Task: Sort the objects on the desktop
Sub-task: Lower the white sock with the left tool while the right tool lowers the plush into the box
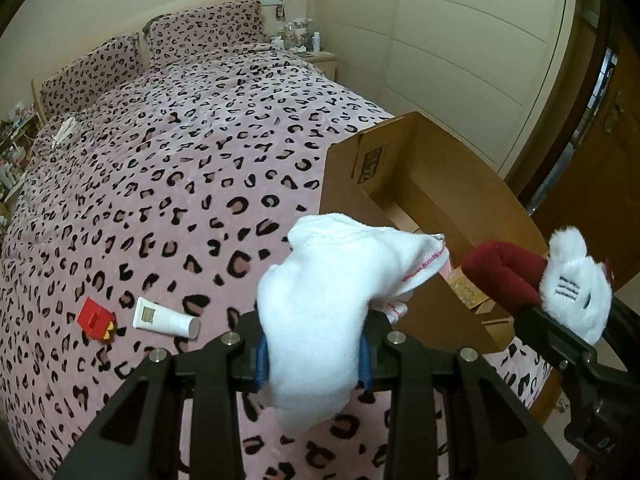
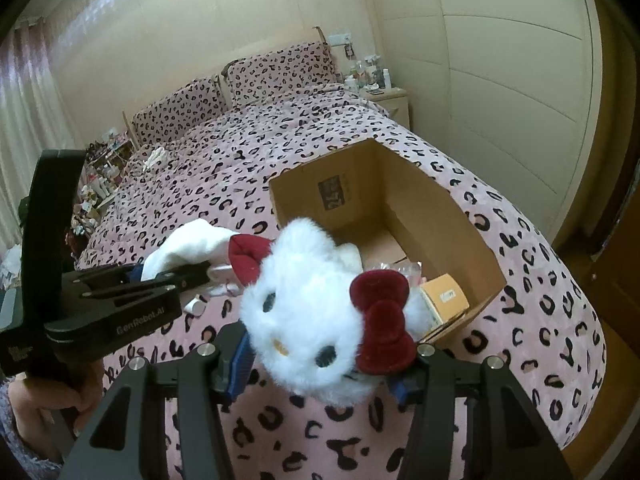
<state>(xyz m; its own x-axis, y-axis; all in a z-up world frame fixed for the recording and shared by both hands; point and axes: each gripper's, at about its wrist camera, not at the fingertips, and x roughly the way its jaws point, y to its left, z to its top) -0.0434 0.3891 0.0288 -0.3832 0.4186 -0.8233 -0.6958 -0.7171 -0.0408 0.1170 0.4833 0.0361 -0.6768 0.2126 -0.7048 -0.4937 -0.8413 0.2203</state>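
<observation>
**Listener:** What do you have in each hand right now?

**Me:** My left tool [image 1: 314,354] is clamped on a white cloth [image 1: 320,304], which flops over both fingers and hangs below them. My right tool [image 2: 326,364] is clamped on a white plush cat [image 2: 316,316] with a dark red bow. Both are raised above the bed [image 1: 180,184], near its foot.

**Listener:** Where do they go?

**Me:** I judge into the open cardboard box [image 2: 436,204], which sits on the bed near its right edge, just ahead of both tools. A small tan carton [image 2: 446,298] and some clear wrapping already lie in its near corner.

**Listener:** How would you drop them well?

**Me:** I would carry each item past the box's near wall before opening, so nothing catches on the rim. The cloth trails low, so I would lift it higher first. The tools are close together; I would go one at a time.

**Listener:** Anything left?

**Me:** A white tube [image 1: 166,317] and a red toy [image 1: 96,319] lie side by side on the bed, towards its left edge.
</observation>
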